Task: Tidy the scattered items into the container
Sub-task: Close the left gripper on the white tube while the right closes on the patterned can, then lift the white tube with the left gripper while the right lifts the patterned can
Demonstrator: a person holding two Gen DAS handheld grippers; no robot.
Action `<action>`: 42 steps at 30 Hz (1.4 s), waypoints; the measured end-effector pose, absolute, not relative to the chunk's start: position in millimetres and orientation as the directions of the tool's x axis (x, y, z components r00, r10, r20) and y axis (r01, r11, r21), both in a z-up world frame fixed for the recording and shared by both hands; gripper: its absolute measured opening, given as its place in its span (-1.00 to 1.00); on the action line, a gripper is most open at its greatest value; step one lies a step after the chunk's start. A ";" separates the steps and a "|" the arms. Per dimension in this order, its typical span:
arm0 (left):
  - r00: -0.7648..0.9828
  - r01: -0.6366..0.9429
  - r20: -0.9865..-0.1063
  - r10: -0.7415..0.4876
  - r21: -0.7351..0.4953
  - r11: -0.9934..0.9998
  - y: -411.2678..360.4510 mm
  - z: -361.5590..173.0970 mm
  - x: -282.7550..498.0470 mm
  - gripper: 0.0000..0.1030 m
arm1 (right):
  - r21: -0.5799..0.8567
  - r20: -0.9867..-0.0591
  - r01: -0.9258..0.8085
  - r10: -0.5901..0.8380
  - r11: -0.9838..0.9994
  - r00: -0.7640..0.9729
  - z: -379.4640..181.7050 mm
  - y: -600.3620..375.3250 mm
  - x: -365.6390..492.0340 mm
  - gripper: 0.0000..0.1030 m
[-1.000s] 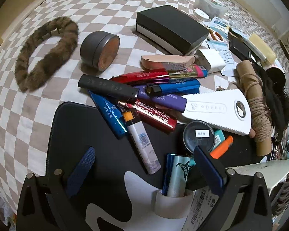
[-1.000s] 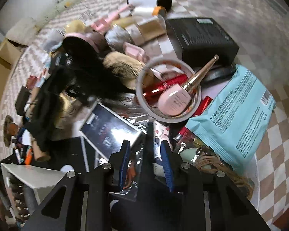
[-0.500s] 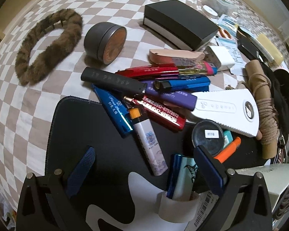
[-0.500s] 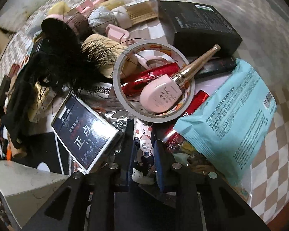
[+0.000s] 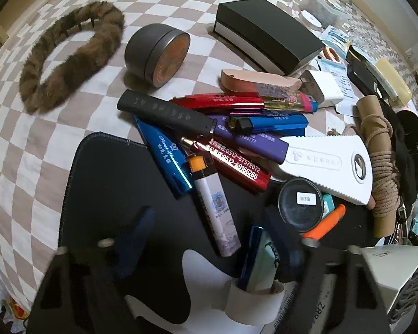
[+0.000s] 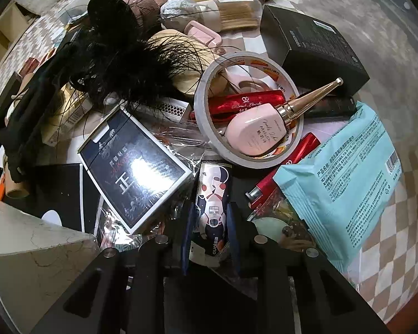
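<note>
My left gripper (image 5: 209, 231) is open and empty, low over a black mat (image 5: 106, 183). Ahead lies a pile of lighters, among them a white lighter with an orange cap (image 5: 211, 206), a blue one (image 5: 167, 158) and a red one (image 5: 234, 164). My right gripper (image 6: 210, 220) is closed on a small patterned lighter (image 6: 213, 194) amid clutter: a dark card box (image 6: 133, 172), a tape roll (image 6: 250, 108) holding a pink bottle (image 6: 256, 130), and a teal packet (image 6: 345, 183). A white container (image 6: 28, 247) shows at the lower left, and in the left wrist view (image 5: 390, 267).
A furry brown headband (image 5: 69, 55), a round grey tin (image 5: 156, 53) and a black box (image 5: 267, 33) lie on the checkered cloth. A white opener (image 5: 328, 164), twine roll (image 5: 381, 172) and black feathers (image 6: 131, 64) crowd the middle. A black carton (image 6: 312, 47) stands far right.
My right gripper has dropped into the pile and its jaws now sit around the patterned lighter. My left gripper has shifted slightly to the left; it is blurred with motion.
</note>
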State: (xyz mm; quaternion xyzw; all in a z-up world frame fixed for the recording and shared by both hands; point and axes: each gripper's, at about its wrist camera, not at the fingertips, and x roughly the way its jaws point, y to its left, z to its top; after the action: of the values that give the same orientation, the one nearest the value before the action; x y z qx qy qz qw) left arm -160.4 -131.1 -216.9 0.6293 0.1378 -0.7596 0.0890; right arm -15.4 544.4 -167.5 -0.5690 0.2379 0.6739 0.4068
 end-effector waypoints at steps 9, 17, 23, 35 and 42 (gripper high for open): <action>-0.198 0.274 -0.980 0.006 -0.061 -0.960 -132.4 -217.0 -161.1 -0.12 | -0.163 -0.962 -0.807 0.273 -0.568 0.001 -173.9 543.7 -8.5 -0.48; -0.181 0.208 -0.983 0.017 -0.055 -0.976 -124.5 -218.3 -158.6 -0.77 | -0.171 -0.963 -0.790 0.268 -0.589 0.008 -171.9 542.4 -1.1 -0.48; -0.176 0.192 -0.984 0.021 -0.056 -0.980 -122.4 -217.2 -154.8 -0.77 | -0.159 -0.968 -0.787 0.250 -0.596 0.006 -170.3 539.9 9.1 -0.48; -0.220 0.179 -0.975 0.039 -0.080 -0.981 -120.9 -199.0 -145.9 -0.77 | -0.151 -0.974 -0.761 0.225 -0.631 0.007 -167.2 524.9 25.8 -0.48; -0.243 0.182 -0.969 0.047 -0.093 -0.979 -125.4 -189.8 -136.5 -0.77 | -0.106 -0.983 -0.759 0.181 -0.643 -0.016 -158.2 514.2 41.4 -0.49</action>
State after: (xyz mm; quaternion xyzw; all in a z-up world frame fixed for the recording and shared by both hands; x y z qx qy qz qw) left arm -136.5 -125.4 -189.8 0.6136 0.0933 -0.7829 0.0432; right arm 41.4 514.2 -158.2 -0.6081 0.2376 0.6719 0.3497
